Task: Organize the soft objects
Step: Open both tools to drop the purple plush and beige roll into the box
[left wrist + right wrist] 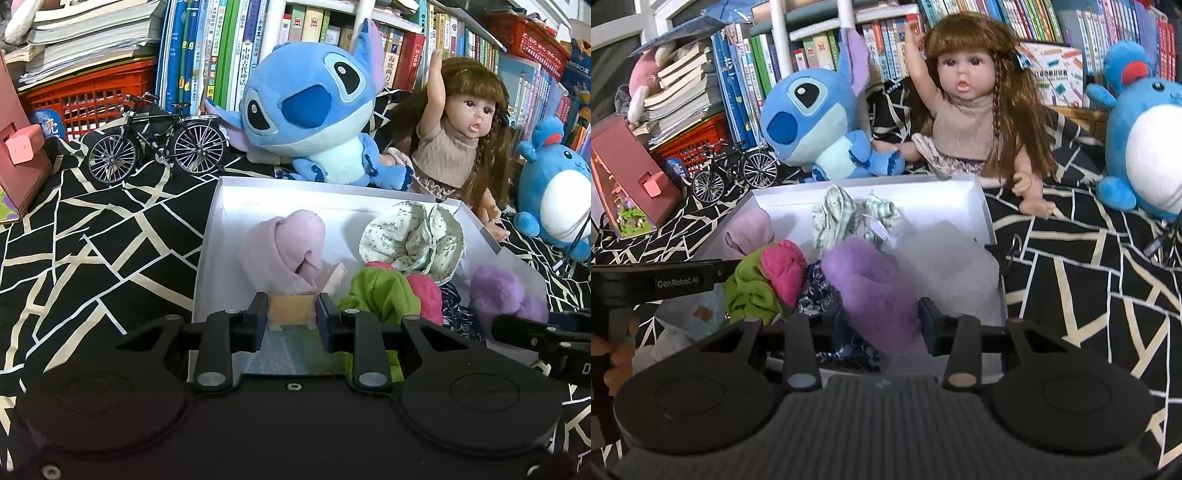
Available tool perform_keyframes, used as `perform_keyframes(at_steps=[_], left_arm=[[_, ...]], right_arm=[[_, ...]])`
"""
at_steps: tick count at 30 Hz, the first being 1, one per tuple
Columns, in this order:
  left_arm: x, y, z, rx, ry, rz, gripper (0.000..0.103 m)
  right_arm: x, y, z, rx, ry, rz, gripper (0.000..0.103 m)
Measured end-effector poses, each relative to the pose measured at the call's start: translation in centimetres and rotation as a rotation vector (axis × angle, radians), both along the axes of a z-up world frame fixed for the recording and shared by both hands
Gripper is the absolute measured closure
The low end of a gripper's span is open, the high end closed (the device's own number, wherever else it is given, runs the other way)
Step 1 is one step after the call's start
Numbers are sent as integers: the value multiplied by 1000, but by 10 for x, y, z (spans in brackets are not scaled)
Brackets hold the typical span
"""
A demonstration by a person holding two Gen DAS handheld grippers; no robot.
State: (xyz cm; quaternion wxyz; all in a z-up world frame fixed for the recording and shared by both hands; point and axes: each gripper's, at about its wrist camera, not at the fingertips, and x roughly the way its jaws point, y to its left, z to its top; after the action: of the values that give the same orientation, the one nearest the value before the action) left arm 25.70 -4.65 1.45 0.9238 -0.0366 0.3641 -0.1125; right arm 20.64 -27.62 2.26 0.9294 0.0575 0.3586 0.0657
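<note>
At the left of the white box (210, 236), the left tool (291, 314) is clenching a small peach-coloured piece (290, 308) that appears joined to the pale pink roll (286, 247); pulling could be unrolling it. In the middle, the green-and-pink bundle (764, 280) and floral cloth (413, 236) are crowding together, so a sweep may be dragging neighbours along. To the right, the right tool (866, 319) is straddling the fluffy purple sock (871, 288), its jaws standing apart around it; the navy patterned fabric (818, 291) underneath could be getting pinched too.
</note>
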Motion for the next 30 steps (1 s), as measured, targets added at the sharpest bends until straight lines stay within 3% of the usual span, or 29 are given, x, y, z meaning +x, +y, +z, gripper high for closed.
perform_keyframes(at_steps=[8, 16, 30], left_arm=[[-2, -1, 0, 12, -1, 1, 75], [-10, 2, 3, 18, -6, 5, 63], [-47, 5, 24, 46, -57, -3, 43]], right_arm=[[-1, -3, -4, 18, 22, -25, 57], [-9, -3, 3, 31, 6, -28, 42], [-31, 4, 20, 15, -43, -23, 31]])
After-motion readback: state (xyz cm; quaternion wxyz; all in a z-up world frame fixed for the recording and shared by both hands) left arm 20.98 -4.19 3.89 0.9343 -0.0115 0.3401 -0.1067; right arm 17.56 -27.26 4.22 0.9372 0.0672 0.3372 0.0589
